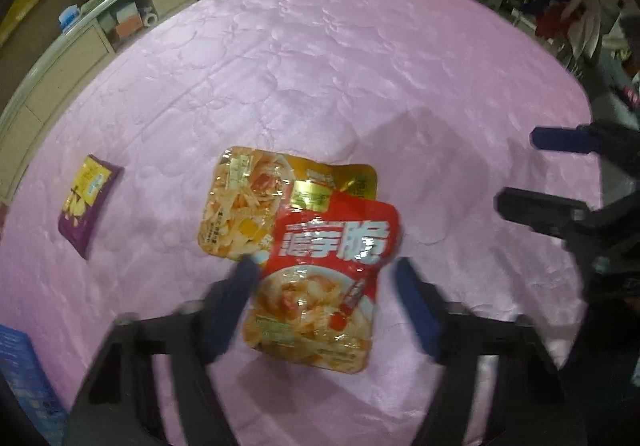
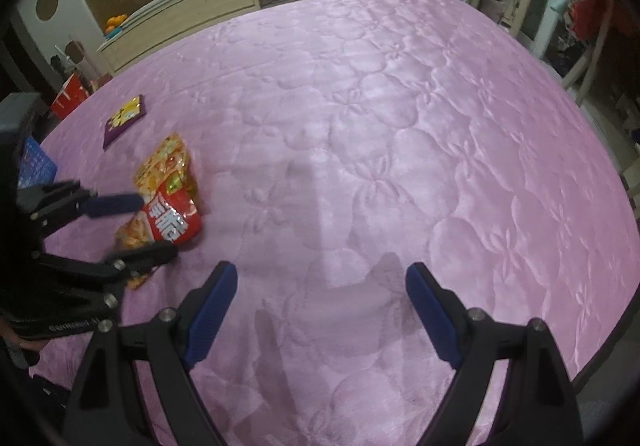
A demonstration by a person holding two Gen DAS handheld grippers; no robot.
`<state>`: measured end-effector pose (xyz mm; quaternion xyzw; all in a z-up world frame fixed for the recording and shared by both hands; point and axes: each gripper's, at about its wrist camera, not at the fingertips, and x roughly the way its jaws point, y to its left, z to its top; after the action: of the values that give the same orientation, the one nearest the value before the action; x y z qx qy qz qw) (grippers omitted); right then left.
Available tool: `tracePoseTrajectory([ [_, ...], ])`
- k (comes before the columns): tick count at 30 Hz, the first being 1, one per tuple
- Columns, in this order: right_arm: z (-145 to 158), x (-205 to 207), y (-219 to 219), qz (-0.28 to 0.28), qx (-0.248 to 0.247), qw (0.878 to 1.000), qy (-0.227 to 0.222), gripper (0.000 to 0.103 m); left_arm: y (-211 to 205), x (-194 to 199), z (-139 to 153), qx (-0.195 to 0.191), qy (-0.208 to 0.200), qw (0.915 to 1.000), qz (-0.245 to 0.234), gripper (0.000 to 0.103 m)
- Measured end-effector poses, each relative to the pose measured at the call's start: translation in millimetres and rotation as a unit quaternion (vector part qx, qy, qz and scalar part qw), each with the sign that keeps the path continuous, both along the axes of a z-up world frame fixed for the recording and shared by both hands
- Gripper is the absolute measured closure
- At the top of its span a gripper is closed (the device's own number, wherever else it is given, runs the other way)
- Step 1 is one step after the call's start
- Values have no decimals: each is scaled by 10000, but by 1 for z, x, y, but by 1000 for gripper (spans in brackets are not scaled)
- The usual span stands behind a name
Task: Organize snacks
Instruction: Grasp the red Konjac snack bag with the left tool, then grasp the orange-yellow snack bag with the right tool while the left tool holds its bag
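Left tool (image 1: 324, 266) stands with its blue fingers spread wide, one on either side of the red packet (image 1: 320, 286); neither finger visibly presses it, though motion blur hides the contact on the left one. That packet lies partly over the gold packet (image 1: 244, 202) on the pink quilt (image 1: 340, 66). A purple packet (image 1: 86, 202) lies well apart to the left, flat on the quilt. A blue box (image 1: 20, 374) shows at the lower left edge. The right tool (image 1: 516, 174) enters from the right, fingers apart.

From the right wrist, the right tool (image 2: 322, 274) is wide open over bare quilt (image 2: 400, 126), holding nothing. At left, the left tool (image 2: 156, 224) straddles the red packet (image 2: 176, 222), with the gold packet (image 2: 166, 162) just behind it and the purple packet (image 2: 124, 120) farther back. A blue basket (image 2: 34, 162) sits at the left edge.
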<state>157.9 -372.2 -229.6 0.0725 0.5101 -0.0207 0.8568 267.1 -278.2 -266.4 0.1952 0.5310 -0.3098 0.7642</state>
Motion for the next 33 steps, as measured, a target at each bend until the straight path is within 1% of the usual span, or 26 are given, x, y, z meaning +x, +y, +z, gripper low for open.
tracePoseTrajectory([
  [2, 1, 2, 0, -14, 71, 10000, 6, 14, 3, 2, 4, -178, 238, 9995, 61, 72],
  [4, 3, 1, 3, 25, 83, 10000, 1, 14, 5, 4, 5, -281, 330, 9989, 191, 77],
  [6, 5, 0, 7, 108, 58, 9999, 0, 14, 7, 2, 6, -295, 344, 9987, 231, 79],
  [8, 8, 1, 12, 212, 25, 9998, -8, 14, 7, -4, 9, -299, 310, 9987, 255, 84],
  [10, 12, 4, 16, 367, 14, 9993, -36, 14, 10, -13, 15, -388, 237, 9982, 387, 85],
  [12, 16, 9, 24, 576, -50, 9983, -54, 14, 20, -15, 23, -574, 204, 9964, 582, 85],
  [13, 18, 11, 28, 648, -83, 9978, -74, 14, 25, -16, 27, -604, 165, 9960, 637, 85],
  [19, 25, 36, 58, 1193, -308, 9922, -166, 14, 52, -23, 44, -632, -142, 9917, 1109, 85],
  [21, 22, 45, 70, 1324, -420, 9902, -151, 14, 60, -16, 43, -572, -222, 9891, 1337, 85],
  [25, 13, 67, 89, 1661, -467, 9850, -22, 14, 87, -10, 41, -445, -259, 9825, 1792, 85],
  [30, 8, 86, 112, 2057, -674, 9762, 81, 14, 106, -5, 35, -429, -256, 9764, 2099, 85],
  [33, -2, 96, 120, 2209, -865, 9711, 275, 14, 115, -5, 36, -452, -273, 9748, 2168, 85],
])
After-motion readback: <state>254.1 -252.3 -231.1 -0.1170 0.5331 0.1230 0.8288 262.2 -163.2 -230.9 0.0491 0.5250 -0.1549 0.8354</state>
